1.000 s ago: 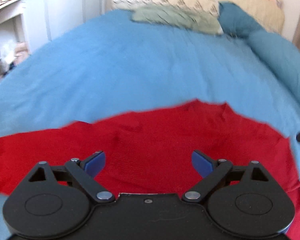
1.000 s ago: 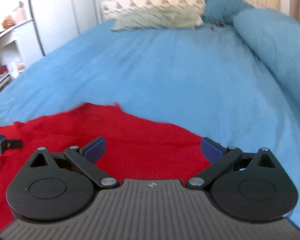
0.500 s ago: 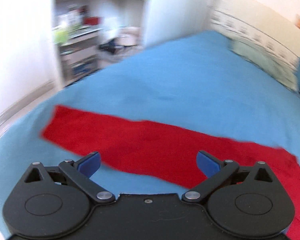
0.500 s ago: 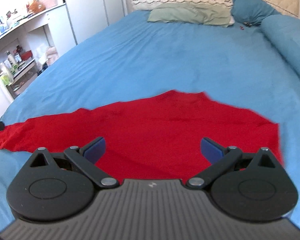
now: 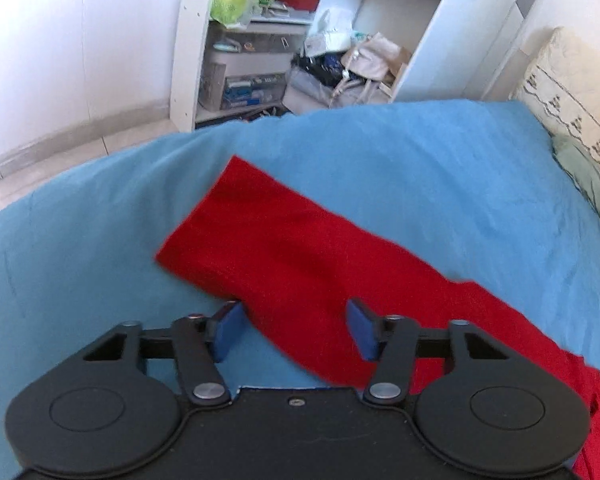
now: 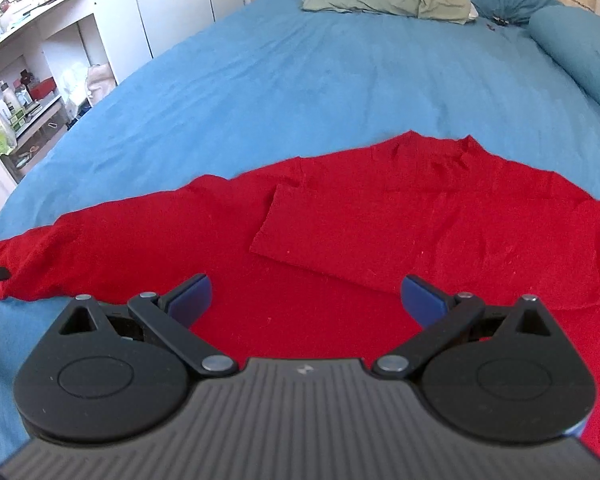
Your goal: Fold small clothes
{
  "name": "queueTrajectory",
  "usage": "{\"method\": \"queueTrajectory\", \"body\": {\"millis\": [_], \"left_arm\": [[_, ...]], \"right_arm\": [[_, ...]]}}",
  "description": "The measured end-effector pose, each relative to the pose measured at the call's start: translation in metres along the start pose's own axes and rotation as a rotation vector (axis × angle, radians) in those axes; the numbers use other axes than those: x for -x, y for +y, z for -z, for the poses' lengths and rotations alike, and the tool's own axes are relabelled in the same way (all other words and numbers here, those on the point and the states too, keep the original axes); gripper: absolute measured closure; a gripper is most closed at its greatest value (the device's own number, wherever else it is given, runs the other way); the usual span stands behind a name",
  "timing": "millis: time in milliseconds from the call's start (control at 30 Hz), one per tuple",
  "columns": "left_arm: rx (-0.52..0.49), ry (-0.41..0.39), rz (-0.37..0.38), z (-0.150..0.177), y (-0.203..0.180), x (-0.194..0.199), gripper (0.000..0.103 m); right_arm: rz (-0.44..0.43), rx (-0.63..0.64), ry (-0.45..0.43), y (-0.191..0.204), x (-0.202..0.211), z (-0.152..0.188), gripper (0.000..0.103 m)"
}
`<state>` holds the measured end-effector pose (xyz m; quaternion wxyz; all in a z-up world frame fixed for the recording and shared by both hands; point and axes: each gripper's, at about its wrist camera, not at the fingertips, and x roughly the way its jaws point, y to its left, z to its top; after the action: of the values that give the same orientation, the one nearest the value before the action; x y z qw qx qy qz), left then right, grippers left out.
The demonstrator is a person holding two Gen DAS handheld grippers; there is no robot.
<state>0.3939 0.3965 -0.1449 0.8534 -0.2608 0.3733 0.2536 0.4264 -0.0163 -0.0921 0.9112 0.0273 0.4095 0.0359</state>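
While the red top (image 6: 380,216) lies spread flat on the blue bed (image 6: 300,80), right sleeve already folded onto the body, we judge the left sleeve (image 5: 268,240) comes next: pinch near the cuff, lift low, lay it straight across. Left claw (image 5: 296,332) is wide open astride the sleeve, gripping nothing. Right claw (image 6: 306,300) is wide open, empty, over the body.

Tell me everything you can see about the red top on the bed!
The red top is a soft, knit-looking long-sleeved garment lying flat on the blue bedcover. One sleeve is folded across its body; the other sleeve stretches out straight. The left gripper hovers open over that sleeve, the right gripper open over the body.
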Motion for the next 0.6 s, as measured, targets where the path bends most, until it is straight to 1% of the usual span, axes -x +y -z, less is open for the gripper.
{"method": "queueTrajectory", "body": {"millis": [33, 67, 100, 133, 200, 267, 400, 467, 600], "left_arm": [[0.013, -0.011, -0.009, -0.001, 0.000, -0.002, 0.061], [0.024, -0.019, -0.020, -0.004, 0.000, -0.008, 0.069], [0.034, -0.027, -0.029, -0.006, 0.000, -0.009, 0.086], [0.043, -0.031, -0.027, -0.008, 0.000, -0.011, 0.093], [0.039, -0.044, -0.035, -0.009, -0.006, -0.011, 0.095], [0.007, -0.065, -0.048, -0.010, -0.017, -0.006, 0.096], [-0.074, -0.130, -0.023, -0.013, -0.053, 0.018, 0.096], [-0.122, -0.161, 0.009, -0.014, -0.080, 0.035, 0.096], [-0.256, -0.209, 0.111, -0.005, -0.149, 0.069, 0.096]], "right_arm": [[0.000, -0.001, -0.003, -0.003, 0.000, 0.000, 0.000], [-0.002, -0.003, -0.008, -0.006, -0.001, 0.001, 0.000], [-0.002, -0.006, -0.013, -0.009, -0.002, 0.001, 0.000], [-0.004, -0.013, -0.017, -0.013, -0.004, -0.001, 0.000], [-0.012, -0.028, -0.018, -0.021, -0.006, -0.002, 0.000], [-0.024, -0.031, -0.029, -0.031, -0.006, -0.004, 0.000], [-0.023, -0.037, -0.066, -0.053, 0.003, -0.013, 0.000], [-0.019, -0.049, -0.084, -0.066, 0.010, -0.018, 0.000], [-0.006, -0.087, -0.115, -0.099, 0.026, -0.026, 0.000]]}}
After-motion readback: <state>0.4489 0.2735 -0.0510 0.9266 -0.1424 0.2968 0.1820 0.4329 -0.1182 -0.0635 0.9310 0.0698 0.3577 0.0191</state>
